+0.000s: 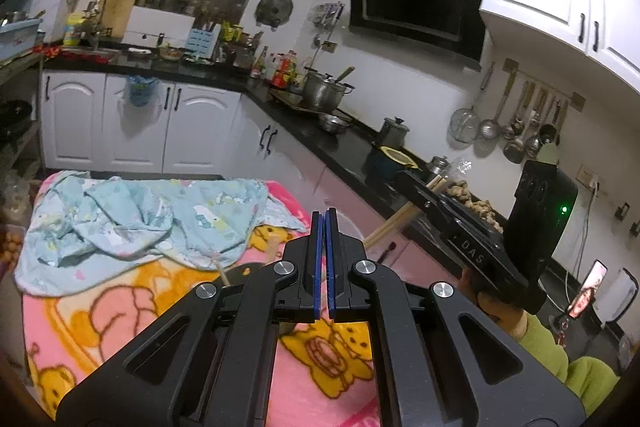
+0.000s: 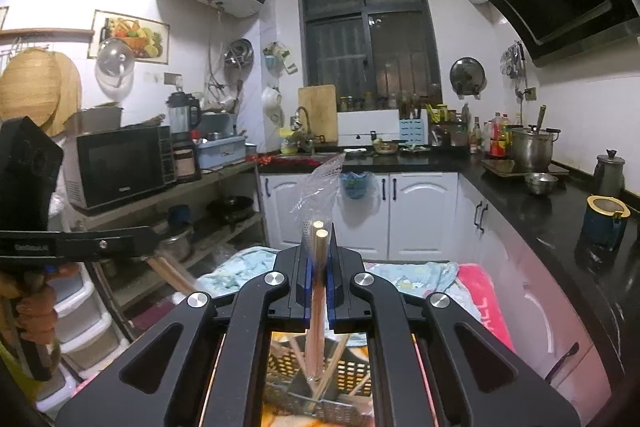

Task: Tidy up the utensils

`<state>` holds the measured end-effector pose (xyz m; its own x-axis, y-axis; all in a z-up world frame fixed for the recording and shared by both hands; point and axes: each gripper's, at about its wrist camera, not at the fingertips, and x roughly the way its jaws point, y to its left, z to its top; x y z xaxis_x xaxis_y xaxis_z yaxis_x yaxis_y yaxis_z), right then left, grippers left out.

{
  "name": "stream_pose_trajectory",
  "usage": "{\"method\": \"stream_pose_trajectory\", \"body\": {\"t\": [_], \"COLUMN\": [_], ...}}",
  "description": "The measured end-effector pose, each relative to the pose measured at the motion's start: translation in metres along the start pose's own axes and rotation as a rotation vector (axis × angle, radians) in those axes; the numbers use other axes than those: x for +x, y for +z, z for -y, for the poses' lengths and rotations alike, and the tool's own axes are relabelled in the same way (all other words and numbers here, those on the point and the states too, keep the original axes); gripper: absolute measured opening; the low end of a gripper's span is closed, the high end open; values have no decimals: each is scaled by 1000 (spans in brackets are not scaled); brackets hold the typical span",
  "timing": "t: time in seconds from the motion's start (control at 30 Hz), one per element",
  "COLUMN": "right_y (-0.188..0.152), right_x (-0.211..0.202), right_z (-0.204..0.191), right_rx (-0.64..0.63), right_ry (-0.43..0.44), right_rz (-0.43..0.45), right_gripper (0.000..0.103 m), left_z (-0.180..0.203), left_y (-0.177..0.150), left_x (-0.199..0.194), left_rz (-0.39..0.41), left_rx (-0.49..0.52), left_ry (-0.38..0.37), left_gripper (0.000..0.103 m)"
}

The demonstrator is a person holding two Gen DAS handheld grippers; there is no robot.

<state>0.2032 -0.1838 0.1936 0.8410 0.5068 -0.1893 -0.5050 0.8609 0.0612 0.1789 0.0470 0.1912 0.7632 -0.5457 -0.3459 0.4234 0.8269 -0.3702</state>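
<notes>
My right gripper is shut on a pair of wooden chopsticks in a clear plastic sleeve. It holds them upright over a dark slotted utensil basket with more chopsticks inside. In the left wrist view the right gripper is at the right, with the chopsticks slanting down from it. My left gripper is shut and empty above the pink cartoon blanket. In the right wrist view the left gripper is at the far left, above blurred wooden sticks.
A crumpled light-blue cloth lies on the blanket's far part. A wooden utensil handle pokes out beside it. A black countertop with pots runs along the right. White cabinets stand behind; a shelf with a microwave is at left.
</notes>
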Motion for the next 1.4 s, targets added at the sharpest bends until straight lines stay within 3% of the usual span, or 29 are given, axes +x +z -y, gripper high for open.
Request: {"method": "stream_pose_trajectory", "body": {"t": [0.47,0.5,0.53,0.57,0.6,0.63,0.73,0.93,1.0,1.13,1.4], "right_y": [-50,-53,-56,-60,-62,-65,-69,-73,-74,-76,-83], "right_x": [68,72,78,84,86,86,81,58,49,31,-9], "right_z": [15,16,17,18,20,21,24,33,33,31,19], "right_rx": [29,35,41,46,53,67,79,94,89,92,71], "right_ry": [-60,-61,-59,-70,-84,-84,-79,-93,-99,-91,-80], "right_rz": [-109,-117,-138,-158,-162,-165,-158,-135,-128,-117,-97], "right_gripper": [5,8,25,46,52,52,54,59,61,67,83], "left_z": [-39,-42,-46,-51,-53,-56,-61,-60,-56,-45,-27], "left_y": [-26,-28,-30,-32,-33,-35,-39,-40,-41,-46,-60], "left_x": [42,45,48,50,51,52,47,26,19,8,-11], "left_rz": [-76,-78,-79,-79,-82,-86,-73,-11,9,35,69], "left_rx": [-84,-96,-109,-125,-135,-145,-138,-124,-103,-74,-42], "left_ry": [32,30,30,44,50,52,79,126,155,206,291], "left_gripper": [0,0,1,11,31,38,43,68,85,92,92]}}
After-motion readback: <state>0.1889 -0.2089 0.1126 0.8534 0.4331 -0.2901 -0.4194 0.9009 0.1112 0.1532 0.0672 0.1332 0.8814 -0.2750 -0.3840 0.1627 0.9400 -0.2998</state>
